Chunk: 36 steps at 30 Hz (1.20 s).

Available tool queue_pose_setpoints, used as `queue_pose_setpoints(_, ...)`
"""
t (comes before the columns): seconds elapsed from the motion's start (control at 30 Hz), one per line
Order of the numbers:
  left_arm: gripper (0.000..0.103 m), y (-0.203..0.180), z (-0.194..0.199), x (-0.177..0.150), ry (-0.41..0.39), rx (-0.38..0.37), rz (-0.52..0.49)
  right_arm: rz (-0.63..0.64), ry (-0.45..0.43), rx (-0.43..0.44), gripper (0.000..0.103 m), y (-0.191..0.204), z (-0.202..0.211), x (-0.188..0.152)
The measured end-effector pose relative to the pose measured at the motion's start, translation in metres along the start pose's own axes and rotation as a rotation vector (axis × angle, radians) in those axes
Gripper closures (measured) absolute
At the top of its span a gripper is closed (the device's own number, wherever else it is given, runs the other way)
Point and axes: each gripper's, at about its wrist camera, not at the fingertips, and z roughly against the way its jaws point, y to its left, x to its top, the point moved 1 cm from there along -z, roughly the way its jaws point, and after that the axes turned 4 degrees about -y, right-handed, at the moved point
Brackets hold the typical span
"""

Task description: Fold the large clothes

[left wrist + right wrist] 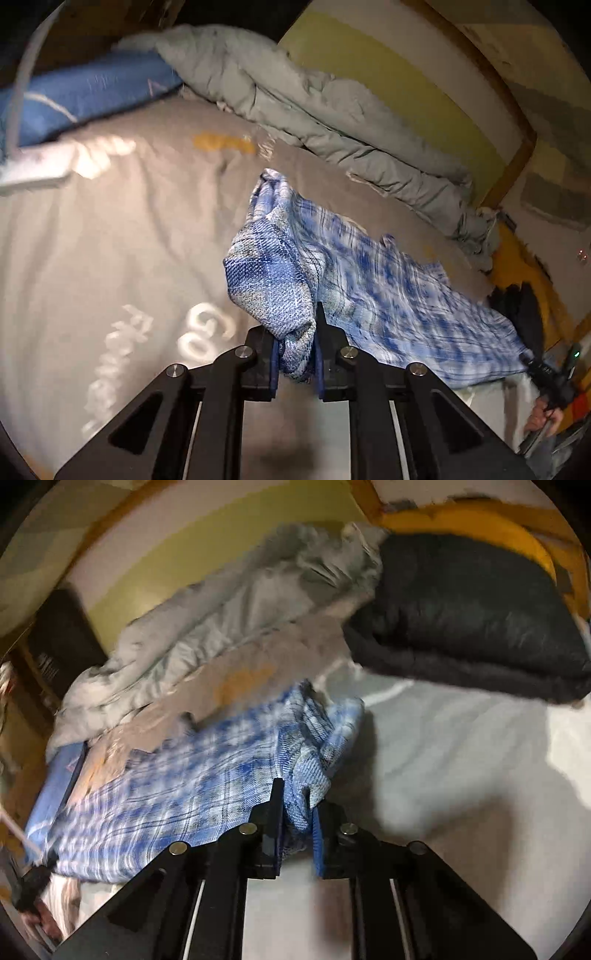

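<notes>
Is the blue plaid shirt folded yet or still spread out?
Spread, not folded: the blue plaid shirt stretches in one sheet between the left tool and right tool, each pinching a bunched corner.

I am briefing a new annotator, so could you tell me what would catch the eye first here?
The blue plaid garment stands out, stretched above the grey bedsheet with a bunched end clamped in the left gripper and the other in the right gripper. A crumpled grey duvet lies behind it, and a black blanket sits at the right.
</notes>
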Motion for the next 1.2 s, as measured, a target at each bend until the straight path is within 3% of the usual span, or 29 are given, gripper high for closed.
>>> queue_pose_setpoints(0.1, 0.086, 0.002, 0.002, -0.018, 0.04, 0.053, -0.046, 0.081, 0.053, -0.078, 0.091, 0.004, 0.005, -0.013)
queue_pose_setpoints(0.17, 0.075, 0.001, -0.011, -0.028, 0.058, 0.132, -0.093, 0.05, 0.126, -0.123, 0.087, -0.003, -0.009, -0.025)
queue_pose_setpoints(0.2, 0.069, -0.002, -0.013, -0.029, 0.036, 0.2, -0.127, 0.053, 0.143, -0.151, 0.078, -0.005, -0.014, -0.028)
queue_pose_setpoints(0.23, 0.051, -0.005, -0.014, -0.029, 0.006, 0.253, -0.16, 0.064, 0.137, -0.178, 0.069, -0.004, -0.015, -0.026)
queue_pose_setpoints(0.27, 0.03, -0.014, -0.009, -0.027, -0.068, 0.362, -0.233, 0.075, 0.109, -0.201, 0.064, -0.003, -0.011, -0.023)
queue_pose_setpoints(0.3, 0.021, -0.024, -0.001, -0.027, -0.154, 0.461, -0.305, 0.082, 0.071, -0.221, 0.058, -0.002, -0.005, -0.019)
queue_pose_setpoints(0.33, 0.018, -0.033, 0.01, -0.027, -0.239, 0.508, -0.363, 0.091, 0.021, -0.253, 0.046, -0.001, 0.004, -0.014)
queue_pose_setpoints(0.43, 0.018, -0.05, 0.025, -0.027, -0.28, 0.414, -0.387, 0.115, -0.099, -0.336, 0.04, 0.003, 0.028, -0.003)
queue_pose_setpoints(0.67, 0.019, -0.118, 0.023, -0.026, -0.215, 0.106, -0.36, 0.09, -0.047, -0.057, 0.04, 0.044, 0.035, -0.001)
queue_pose_setpoints(0.73, 0.021, -0.14, 0.015, -0.025, -0.194, 0.065, -0.371, 0.124, -0.007, 0.012, 0.048, 0.069, 0.026, -0.004)
queue_pose_setpoints(0.77, 0.035, -0.15, 0.008, -0.026, -0.183, 0.054, -0.362, 0.148, 0.024, 0.054, 0.055, 0.078, 0.024, -0.008)
queue_pose_setpoints(0.8, 0.046, -0.156, 0.002, -0.026, -0.168, 0.038, -0.354, 0.158, 0.061, 0.089, 0.073, 0.086, 0.02, -0.012)
queue_pose_setpoints(0.83, 0.069, -0.162, -0.007, -0.027, -0.133, 0.001, -0.344, 0.146, 0.099, 0.118, 0.088, 0.092, 0.014, -0.016)
queue_pose_setpoints(0.87, 0.081, -0.167, -0.021, -0.031, -0.07, -0.052, -0.328, 0.131, 0.136, 0.152, 0.093, 0.097, 0.008, -0.02)
queue_pose_setpoints(0.9, 0.085, -0.171, -0.03, -0.038, -0.026, -0.073, -0.315, 0.127, 0.168, 0.179, 0.099, 0.1, 0.003, -0.026)
queue_pose_setpoints(0.97, 0.088, -0.171, -0.048, -0.049, 0.034, -0.084, -0.299, 0.154, 0.221, 0.2, 0.1, 0.109, -0.007, -0.037)
queue_pose_setpoints(1.13, 0.088, -0.153, -0.094, -0.091, 0.184, -0.007, -0.275, 0.249, 0.329, 0.215, 0.101, 0.127, -0.029, -0.052)
queue_pose_setpoints(1.2, 0.088, -0.15, -0.099, -0.098, 0.154, -0.008, -0.3, 0.286, 0.398, 0.235, 0.101, 0.138, -0.045, -0.06)
